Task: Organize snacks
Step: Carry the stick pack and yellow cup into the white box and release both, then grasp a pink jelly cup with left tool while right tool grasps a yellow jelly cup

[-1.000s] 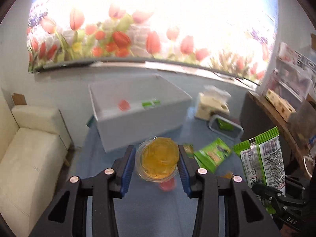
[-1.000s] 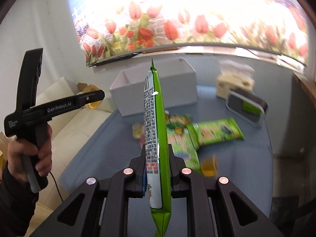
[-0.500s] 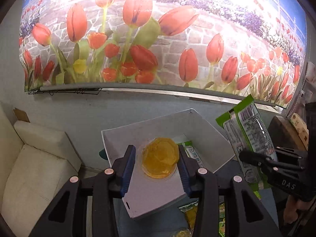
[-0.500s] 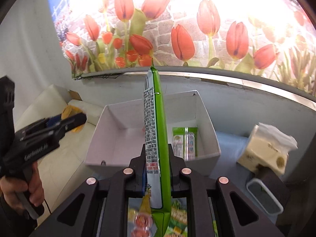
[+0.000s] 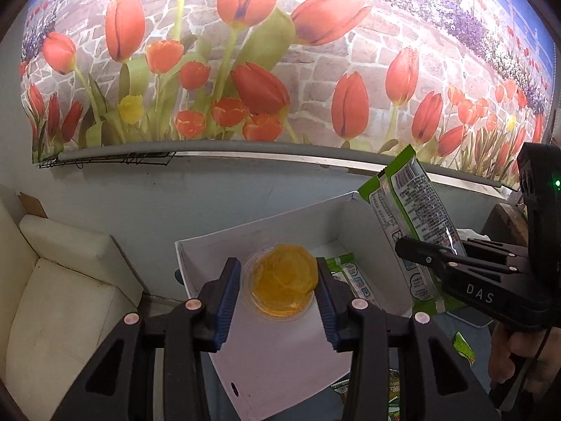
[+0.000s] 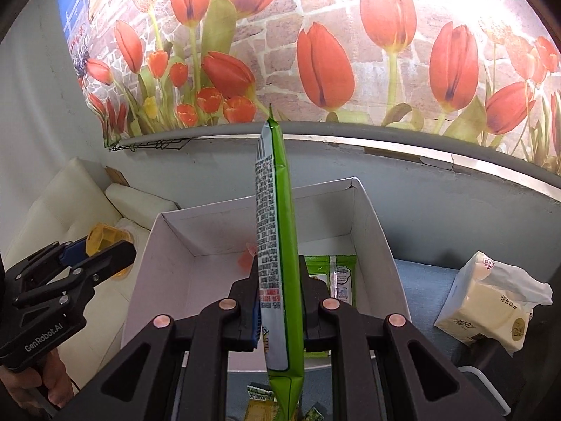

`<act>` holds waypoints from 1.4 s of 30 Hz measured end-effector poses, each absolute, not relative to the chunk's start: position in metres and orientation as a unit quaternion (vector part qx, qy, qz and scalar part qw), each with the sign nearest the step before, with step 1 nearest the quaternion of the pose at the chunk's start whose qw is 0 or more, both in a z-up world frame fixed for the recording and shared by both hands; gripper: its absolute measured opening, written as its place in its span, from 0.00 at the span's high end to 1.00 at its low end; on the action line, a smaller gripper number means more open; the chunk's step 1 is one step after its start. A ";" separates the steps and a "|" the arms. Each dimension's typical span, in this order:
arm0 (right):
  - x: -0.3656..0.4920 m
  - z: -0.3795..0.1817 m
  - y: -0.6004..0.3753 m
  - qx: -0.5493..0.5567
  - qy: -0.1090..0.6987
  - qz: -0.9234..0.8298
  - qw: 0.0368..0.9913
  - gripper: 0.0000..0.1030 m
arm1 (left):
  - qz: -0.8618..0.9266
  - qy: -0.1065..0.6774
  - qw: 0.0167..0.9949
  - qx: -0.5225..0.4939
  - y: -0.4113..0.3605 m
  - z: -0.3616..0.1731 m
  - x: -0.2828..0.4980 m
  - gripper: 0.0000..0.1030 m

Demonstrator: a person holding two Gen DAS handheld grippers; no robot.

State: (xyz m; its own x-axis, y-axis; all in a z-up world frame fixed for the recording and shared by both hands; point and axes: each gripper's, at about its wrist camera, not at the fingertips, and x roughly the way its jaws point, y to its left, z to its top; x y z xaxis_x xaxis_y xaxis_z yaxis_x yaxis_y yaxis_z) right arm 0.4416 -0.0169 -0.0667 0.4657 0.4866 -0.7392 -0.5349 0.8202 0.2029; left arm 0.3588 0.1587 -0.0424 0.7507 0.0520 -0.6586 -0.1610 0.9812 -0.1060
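Note:
My left gripper (image 5: 278, 286) is shut on a clear cup of orange jelly (image 5: 282, 284) and holds it over the near wall of the white box (image 5: 280, 361). My right gripper (image 6: 278, 301) is shut on a green snack packet (image 6: 277, 245), held upright on edge above the white box (image 6: 164, 270). A green packet (image 6: 331, 273) and a small pink jelly cup (image 6: 247, 258) lie inside the box. The right gripper with its green packet (image 5: 413, 224) shows at the right of the left wrist view. The left gripper with the jelly cup (image 6: 100, 242) shows at the left of the right wrist view.
A tissue pack (image 6: 491, 301) stands on the blue table right of the box. More green packets (image 5: 463, 347) lie on the table below. A cream sofa (image 5: 59, 298) stands to the left. A tulip mural covers the wall behind.
Both grippers have moved forward and closer to the white box, each keeping its snack. The box now lies directly beneath them, and the table's loose snacks have dropped out of view.

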 end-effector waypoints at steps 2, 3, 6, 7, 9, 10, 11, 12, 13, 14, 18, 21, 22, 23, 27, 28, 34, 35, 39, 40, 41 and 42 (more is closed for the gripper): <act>0.444 -0.068 -0.017 -0.024 0.426 0.300 0.853 0.84 | 0.057 0.355 0.929 -0.086 0.162 -0.046 0.361 0.55; 0.445 -0.068 -0.016 -0.026 0.426 0.299 0.853 0.83 | 0.057 0.361 0.927 -0.088 0.163 -0.047 0.363 0.53; 0.444 -0.065 -0.016 -0.034 0.414 0.290 0.862 0.51 | 0.064 0.356 0.929 -0.075 0.163 -0.048 0.361 0.38; 0.443 -0.064 -0.017 -0.032 0.409 0.288 0.865 0.42 | 0.068 0.354 0.930 -0.072 0.163 -0.047 0.361 0.34; 0.443 -0.061 -0.019 -0.026 0.406 0.284 0.868 0.35 | 0.062 0.352 0.931 -0.075 0.165 -0.046 0.359 0.26; 0.443 -0.060 -0.022 -0.023 0.402 0.279 0.872 0.35 | 0.062 0.351 0.931 -0.076 0.165 -0.045 0.357 0.26; 0.442 -0.058 -0.023 -0.023 0.401 0.277 0.873 0.35 | 0.062 0.353 0.931 -0.075 0.165 -0.045 0.357 0.26; 0.440 -0.058 -0.027 -0.021 0.401 0.275 0.873 0.35 | 0.063 0.354 0.930 -0.075 0.164 -0.044 0.355 0.26; 0.435 -0.057 -0.031 -0.016 0.399 0.275 0.874 0.35 | 0.063 0.354 0.930 -0.075 0.163 -0.044 0.353 0.26; 0.430 -0.057 -0.036 -0.018 0.398 0.275 0.875 0.35 | 0.061 0.355 0.930 -0.073 0.162 -0.044 0.351 0.26; 0.395 -0.062 -0.058 -0.037 0.388 0.276 0.879 0.35 | 0.054 0.350 0.933 -0.064 0.152 -0.048 0.333 0.15; 0.358 -0.076 -0.083 -0.054 0.393 0.267 0.878 0.35 | 0.042 0.349 0.934 -0.055 0.139 -0.055 0.312 0.12; 0.346 -0.080 -0.090 -0.056 0.394 0.270 0.877 0.35 | 0.038 0.349 0.935 -0.052 0.133 -0.059 0.303 0.11; 0.331 -0.085 -0.100 -0.063 0.395 0.272 0.875 0.34 | 0.036 0.349 0.935 -0.049 0.128 -0.062 0.297 0.10; 0.278 -0.097 -0.137 -0.081 0.396 0.253 0.879 0.22 | 0.018 0.353 0.935 -0.041 0.103 -0.075 0.261 0.10; 0.264 -0.099 -0.149 -0.075 0.395 0.248 0.881 0.22 | 0.013 0.352 0.935 -0.042 0.097 -0.077 0.251 0.09; 0.196 -0.115 -0.201 -0.072 0.405 0.206 0.888 0.16 | -0.008 0.343 0.936 -0.073 0.063 -0.084 0.186 0.03; 0.187 -0.119 -0.205 -0.080 0.405 0.207 0.887 0.16 | -0.011 0.346 0.935 -0.081 0.057 -0.086 0.174 0.03; 0.177 -0.141 -0.220 -0.105 0.426 0.199 0.876 0.16 | -0.022 0.345 0.932 -0.104 0.038 -0.091 0.137 0.02; 0.179 -0.147 -0.222 -0.100 0.433 0.197 0.874 0.16 | -0.021 0.347 0.931 -0.106 0.033 -0.093 0.130 0.02; 0.181 -0.153 -0.225 -0.087 0.438 0.202 0.872 0.16 | -0.023 0.348 0.931 -0.111 0.030 -0.095 0.123 0.02; 0.186 -0.159 -0.226 -0.080 0.443 0.199 0.870 0.16 | -0.023 0.350 0.930 -0.114 0.026 -0.097 0.116 0.02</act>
